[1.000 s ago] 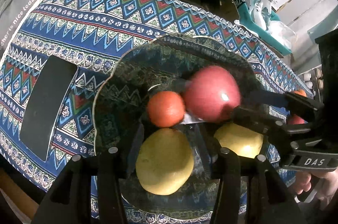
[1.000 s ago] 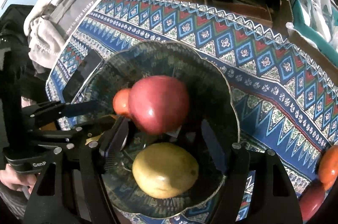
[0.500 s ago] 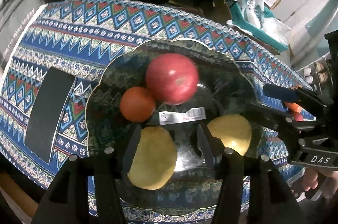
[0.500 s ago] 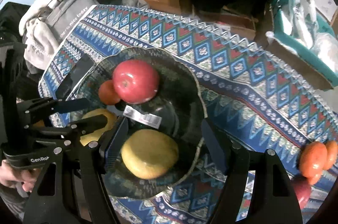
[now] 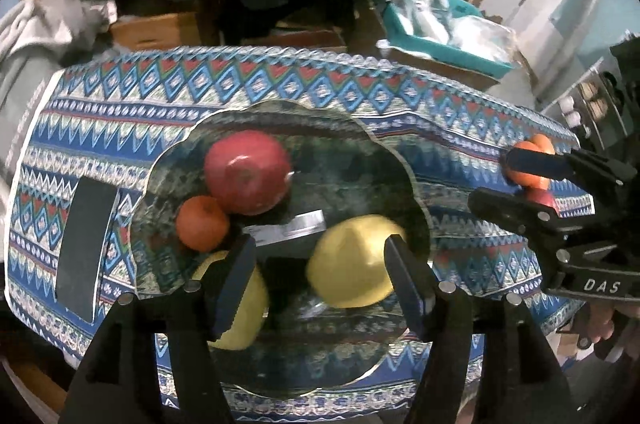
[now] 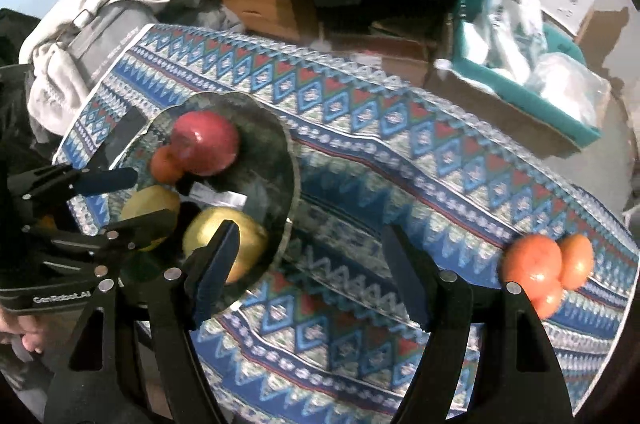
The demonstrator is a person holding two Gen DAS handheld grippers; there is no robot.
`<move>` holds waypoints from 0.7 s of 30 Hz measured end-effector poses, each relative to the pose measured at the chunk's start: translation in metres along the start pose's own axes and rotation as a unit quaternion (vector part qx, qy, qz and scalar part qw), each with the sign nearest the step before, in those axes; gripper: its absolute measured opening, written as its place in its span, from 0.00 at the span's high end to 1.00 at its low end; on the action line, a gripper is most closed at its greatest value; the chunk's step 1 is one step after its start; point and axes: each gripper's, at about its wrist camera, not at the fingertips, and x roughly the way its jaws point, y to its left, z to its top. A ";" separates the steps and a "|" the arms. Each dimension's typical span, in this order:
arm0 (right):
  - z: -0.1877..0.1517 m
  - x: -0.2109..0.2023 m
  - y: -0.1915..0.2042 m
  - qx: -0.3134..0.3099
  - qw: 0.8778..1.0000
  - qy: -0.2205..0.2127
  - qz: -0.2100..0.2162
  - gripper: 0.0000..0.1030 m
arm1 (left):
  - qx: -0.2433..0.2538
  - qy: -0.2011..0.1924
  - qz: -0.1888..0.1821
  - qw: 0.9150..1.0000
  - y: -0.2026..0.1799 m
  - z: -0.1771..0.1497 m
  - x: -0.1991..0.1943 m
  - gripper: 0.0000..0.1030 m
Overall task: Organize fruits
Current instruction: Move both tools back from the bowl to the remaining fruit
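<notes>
We note motion blur over both views, so the label (image 5: 286, 226) lying in the plate (image 5: 360, 128) cannot be read, and the dark slab (image 5: 84, 244) on the patterned cloth (image 5: 280, 80) left of the plate cannot be identified. The left yellow fruit (image 5: 244, 308) is half hidden behind the left gripper's (image 5: 320, 276) own finger; the right yellow fruit (image 5: 352, 260) shows between the jaws, which are opening, and we see no pad pressing on it. Both yellow fruits lie in the plate with the red apple (image 5: 248, 172) and a small orange fruit (image 5: 202, 228), those two touching. In the left wrist view the loose fruits (image 5: 534, 164) near the cloth's right edge are mostly covered by the right gripper (image 5: 508, 180); the right wrist view shows them plainly as an orange cluster (image 6: 548, 264) lying well apart from the plate (image 6: 290, 164), though we cannot count them surely. That view also shows the right gripper (image 6: 308, 272) with jaws apart over bare cloth (image 6: 400, 144), nothing between them, and the left gripper (image 6: 136, 196) reaching in over the plate's near side. Both tools point steeply down; only part of a hand (image 6: 18, 332) shows at the frame's lower left
</notes>
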 end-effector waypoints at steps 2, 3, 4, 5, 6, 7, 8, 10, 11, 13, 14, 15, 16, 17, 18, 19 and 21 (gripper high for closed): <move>-0.004 -0.007 -0.008 0.007 1.000 -0.003 -0.005 0.27 | 0.011 0.000 -0.001 1.000 -0.011 0.000 -0.001 0.34; -0.006 -0.010 -0.012 0.010 1.000 -0.004 -0.007 0.27 | 0.015 0.001 -0.004 1.000 -0.015 0.001 -0.002 0.34; -0.009 -0.014 -0.016 0.013 1.000 -0.006 -0.011 0.27 | 0.020 0.000 -0.007 1.000 -0.020 0.001 -0.003 0.34; -0.011 -0.017 -0.020 0.015 1.000 -0.007 -0.014 0.27 | 0.025 0.000 -0.008 1.000 -0.025 0.001 -0.004 0.34; -0.013 -0.021 -0.025 0.018 1.000 -0.009 -0.019 0.26 | 0.030 0.000 -0.008 1.000 -0.031 0.001 -0.005 0.34; -0.015 -0.023 -0.028 0.020 0.999 -0.010 -0.023 0.26 | 0.035 0.000 -0.010 0.999 -0.036 0.001 -0.006 0.34; -0.017 -0.026 -0.032 0.022 0.999 -0.011 -0.026 0.24 | 0.041 -0.001 -0.011 0.999 -0.041 0.001 -0.006 0.34; -0.021 -0.031 -0.039 0.027 0.999 -0.013 -0.032 0.24 | 0.050 -0.001 -0.011 0.999 -0.050 0.001 -0.006 0.32; -0.024 -0.034 -0.044 0.030 0.999 -0.013 -0.034 0.24 | 0.054 -0.001 -0.013 0.998 -0.054 0.002 -0.006 0.32; -0.030 -0.039 -0.052 0.038 0.999 -0.013 -0.036 0.24 | 0.058 0.001 -0.015 0.998 -0.062 0.003 -0.005 0.32; -0.032 -0.041 -0.057 0.041 0.998 -0.014 -0.038 0.24 | 0.061 0.002 -0.017 0.998 -0.066 0.003 -0.004 0.32; -0.036 -0.043 -0.062 0.045 0.998 -0.014 -0.039 0.24 | 0.063 0.003 -0.020 0.998 -0.070 0.003 -0.004 0.32; -0.038 -0.045 -0.065 0.048 0.998 -0.015 -0.041 0.24 | 0.068 0.003 -0.023 0.997 -0.075 0.004 -0.004 0.32; -0.041 -0.047 -0.069 0.052 0.998 -0.015 -0.042 0.24 | 0.071 0.003 -0.023 0.997 -0.079 0.004 -0.004 0.32; -0.044 -0.049 -0.075 0.057 0.997 -0.016 -0.043 0.24 | 0.074 0.004 -0.023 0.997 -0.083 0.005 -0.003 0.32; -0.047 -0.052 -0.079 0.060 0.997 -0.016 -0.044 0.24 | 0.079 0.004 -0.025 0.997 -0.088 0.005 -0.003 0.32; -0.051 -0.056 -0.086 0.067 0.997 -0.018 -0.045 0.24 | 0.085 0.003 -0.026 0.996 -0.095 0.005 -0.003 0.32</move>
